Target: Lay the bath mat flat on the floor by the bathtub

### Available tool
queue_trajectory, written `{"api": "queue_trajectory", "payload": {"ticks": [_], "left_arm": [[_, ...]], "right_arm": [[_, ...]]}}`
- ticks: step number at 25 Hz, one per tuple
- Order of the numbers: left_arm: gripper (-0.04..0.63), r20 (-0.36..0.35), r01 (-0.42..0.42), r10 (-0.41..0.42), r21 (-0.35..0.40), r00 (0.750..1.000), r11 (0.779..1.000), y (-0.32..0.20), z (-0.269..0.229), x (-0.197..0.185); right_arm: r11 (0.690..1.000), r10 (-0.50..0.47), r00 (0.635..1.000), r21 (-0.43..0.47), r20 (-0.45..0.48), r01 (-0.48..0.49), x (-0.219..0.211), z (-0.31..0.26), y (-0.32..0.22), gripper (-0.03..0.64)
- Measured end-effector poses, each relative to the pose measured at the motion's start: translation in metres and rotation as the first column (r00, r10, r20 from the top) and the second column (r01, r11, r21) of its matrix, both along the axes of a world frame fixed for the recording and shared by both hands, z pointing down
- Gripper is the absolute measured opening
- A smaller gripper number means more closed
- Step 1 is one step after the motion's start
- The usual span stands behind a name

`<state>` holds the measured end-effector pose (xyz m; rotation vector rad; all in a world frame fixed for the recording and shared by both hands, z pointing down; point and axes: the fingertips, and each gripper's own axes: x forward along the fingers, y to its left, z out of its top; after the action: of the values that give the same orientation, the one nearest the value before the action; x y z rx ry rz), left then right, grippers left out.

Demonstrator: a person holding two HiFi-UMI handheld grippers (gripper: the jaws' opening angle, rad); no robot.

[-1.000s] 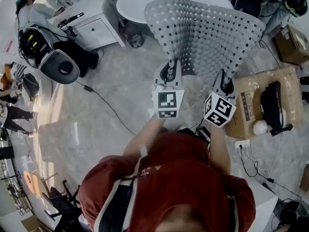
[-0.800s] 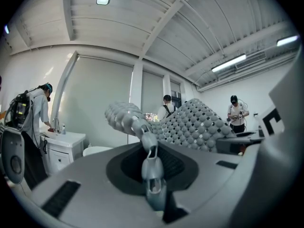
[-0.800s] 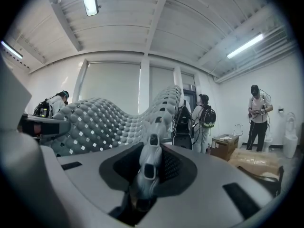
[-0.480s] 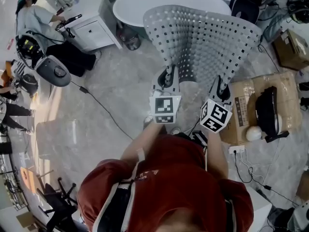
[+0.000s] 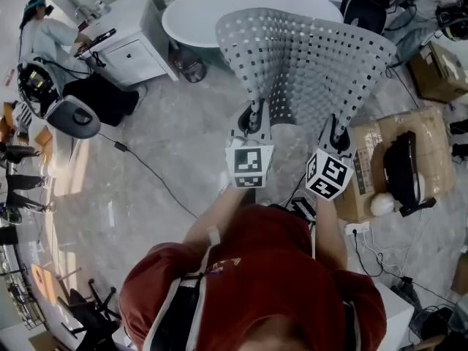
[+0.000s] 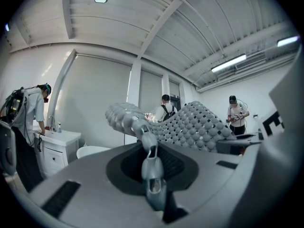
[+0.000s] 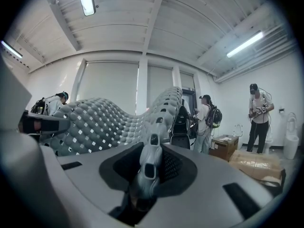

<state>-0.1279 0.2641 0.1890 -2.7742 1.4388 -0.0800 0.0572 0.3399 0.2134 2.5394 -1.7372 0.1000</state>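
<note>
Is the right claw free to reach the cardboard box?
Probably not: the right claw is shut on the grey perforated bath mat, as is the left claw; nothing else blocks the brown cardboard box.

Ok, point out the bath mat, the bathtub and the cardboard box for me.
bath mat (image 5: 314, 57), head view, middle of its perforated grey sheet.
bathtub (image 5: 201, 13), head view, white surface left of the mat.
cardboard box (image 5: 369, 134), head view, bare top face beside its label.
</note>
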Motion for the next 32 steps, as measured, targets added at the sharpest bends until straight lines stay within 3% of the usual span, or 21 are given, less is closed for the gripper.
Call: {"api": "queue_trajectory", "payload": {"ticks": [32], "left_arm": [[0.049, -0.035, -0.196, 0.195, -0.032, 0.980, 0.980, -0.226, 0.002, 0.027]], "right_arm": [[0.977, 0.206, 0.977, -0.051, -0.056, -0.209, 0.015, -0.001, -0.187, 0.086]]}}
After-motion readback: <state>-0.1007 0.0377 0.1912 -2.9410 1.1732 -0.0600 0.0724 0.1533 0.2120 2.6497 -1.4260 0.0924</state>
